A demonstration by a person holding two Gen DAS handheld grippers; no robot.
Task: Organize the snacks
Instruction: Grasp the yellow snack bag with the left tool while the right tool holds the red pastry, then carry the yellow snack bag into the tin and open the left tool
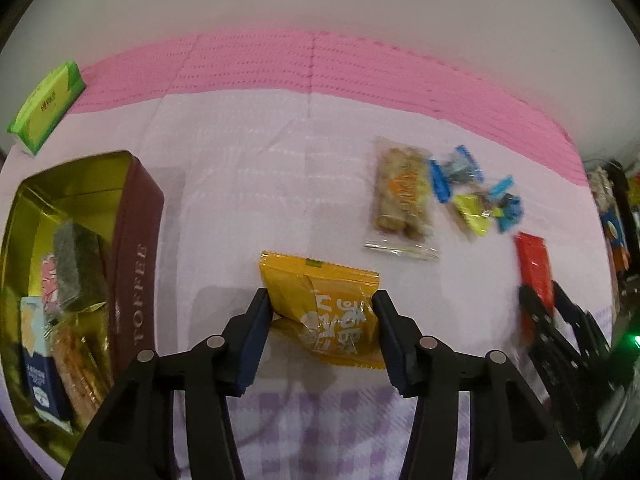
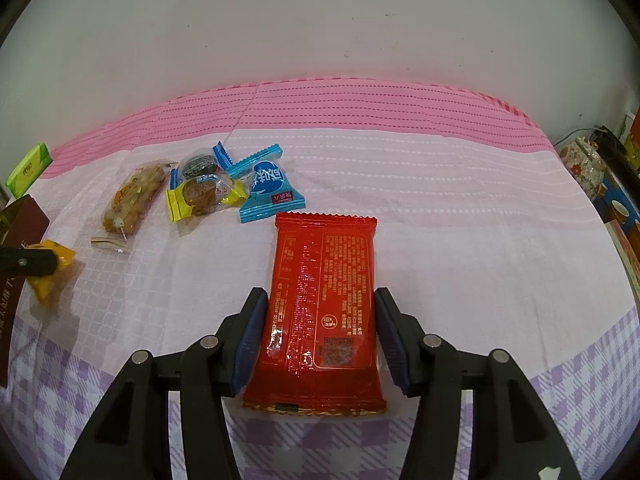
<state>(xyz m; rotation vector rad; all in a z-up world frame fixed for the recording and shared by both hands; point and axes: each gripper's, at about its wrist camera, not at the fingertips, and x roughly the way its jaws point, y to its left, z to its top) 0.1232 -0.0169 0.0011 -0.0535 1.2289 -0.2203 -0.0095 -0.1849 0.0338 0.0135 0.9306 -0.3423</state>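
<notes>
Yellow snack packet sits pinched in your left gripper, just right of the open toffee tin; your right gripper clamps the red packet, farther right of that tin.

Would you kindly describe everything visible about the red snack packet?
The red snack packet is a glossy, flat, rectangular foil pouch with crimped zigzag ends. Its printed back faces up, showing fine text, a framed panel and a code square. It lies lengthwise on the checked cloth, between the right tool's blue pads, which touch its long edges. No other snack touches it.
</notes>
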